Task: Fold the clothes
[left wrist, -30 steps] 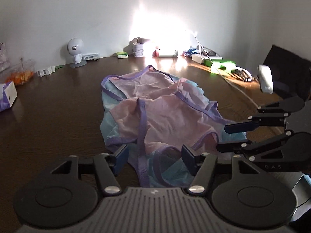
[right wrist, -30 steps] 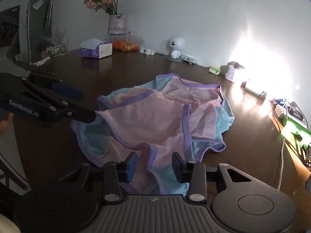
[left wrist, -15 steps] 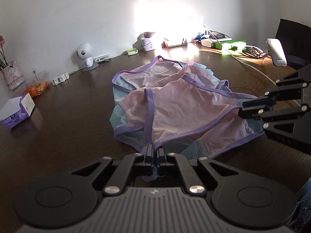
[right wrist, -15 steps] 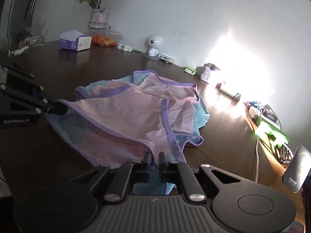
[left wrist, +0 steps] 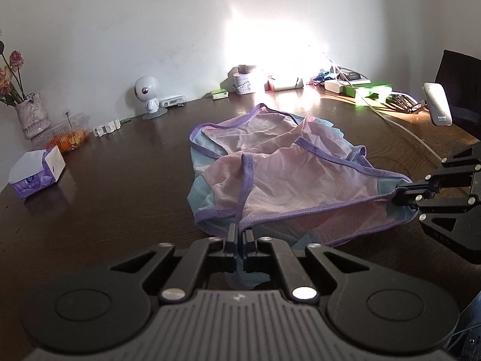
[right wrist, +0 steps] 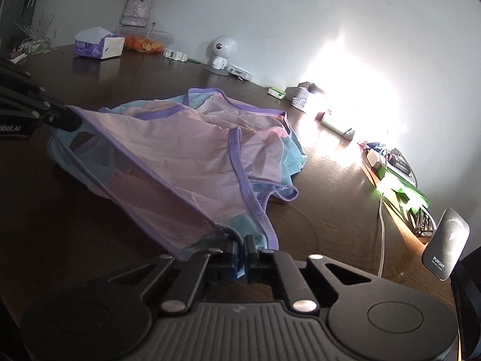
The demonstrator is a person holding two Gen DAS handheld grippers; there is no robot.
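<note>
Garment [left wrist: 270, 177], pink mesh with purple trim and light blue panels, lies rumpled on the dark wooden table [left wrist: 105, 210], far part resting flat, near edge raised off the wood.

Left gripper [left wrist: 240, 237]: fingers pressed together, pinching the purple-trimmed near edge at one end. Right gripper [right wrist: 240, 251]: fingers likewise closed on cloth, a blue-and-purple corner caught between them. In the left wrist view the right gripper shows at the right margin with the hem running taut to its tips; in the right wrist view the left one shows at the left margin the same way.

Reading of the hold: two grips set well apart on one edge, so the hem is stretched straight between them. That tension keeps the thin mesh from sagging or bunching, which looks like the reason for lifting by both ends rather than the middle.

Stage, as a judgement: near edge is in hand and raised; whether it is being carried over for a fold or pulled out to smooth the cloth, I cannot tell.

Clutter along the wall: tissue box [left wrist: 36, 174], small white robot figure [left wrist: 147, 96], vase of flowers [right wrist: 135, 9], cable [right wrist: 381, 225]. All well apart from the cloth.
</note>
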